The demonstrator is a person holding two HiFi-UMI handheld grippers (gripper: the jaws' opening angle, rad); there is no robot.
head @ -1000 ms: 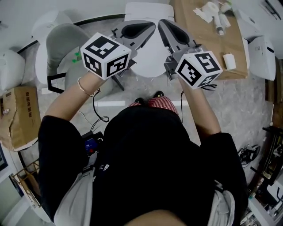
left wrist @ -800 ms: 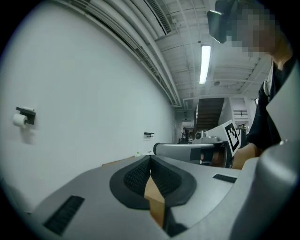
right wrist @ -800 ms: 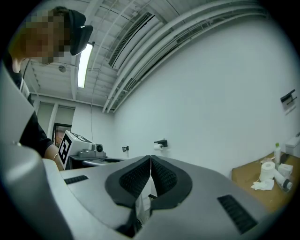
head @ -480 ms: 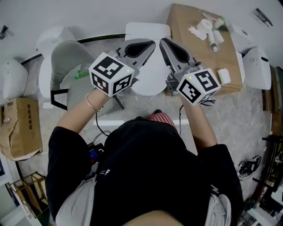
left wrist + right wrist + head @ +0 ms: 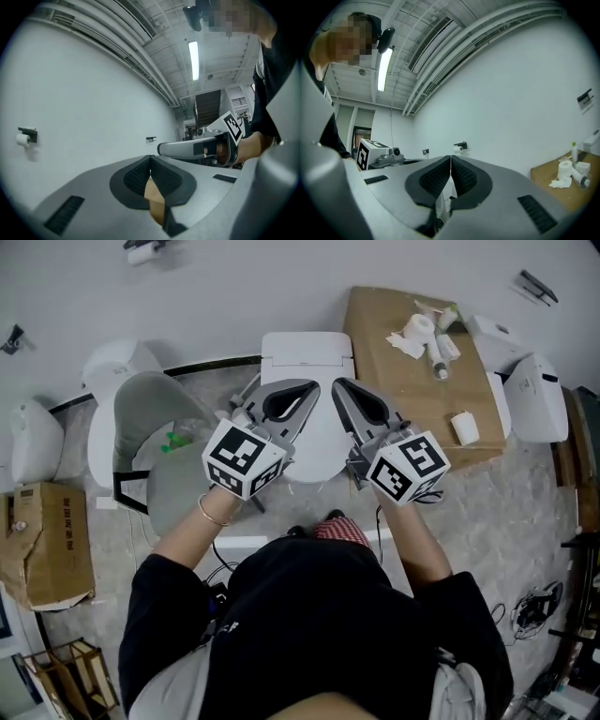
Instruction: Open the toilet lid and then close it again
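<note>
In the head view a white toilet (image 5: 307,351) stands against the wall, and its lid (image 5: 321,448) lies down over the bowl. Both grippers hover side by side above the lid and point toward the tank. My left gripper (image 5: 314,388) is shut with nothing between its jaws, and its marker cube (image 5: 246,458) is nearest me. My right gripper (image 5: 337,385) is likewise shut and empty. In the left gripper view the left gripper (image 5: 150,157) faces a bare wall, with the right gripper (image 5: 201,149) beside it. The right gripper (image 5: 450,158) also faces the wall in its own view.
A brown table (image 5: 412,390) with tissue rolls and bottles stands right of the toilet. A grey chair (image 5: 155,432) stands left of it, near a cardboard box (image 5: 47,540). White fixtures (image 5: 536,399) sit at the far right. A paper holder (image 5: 459,146) hangs on the wall.
The head view has pulled back, so more wall and the whole tank show. Both grippers now sit lower and smaller in the frame, still shut and side by side.
</note>
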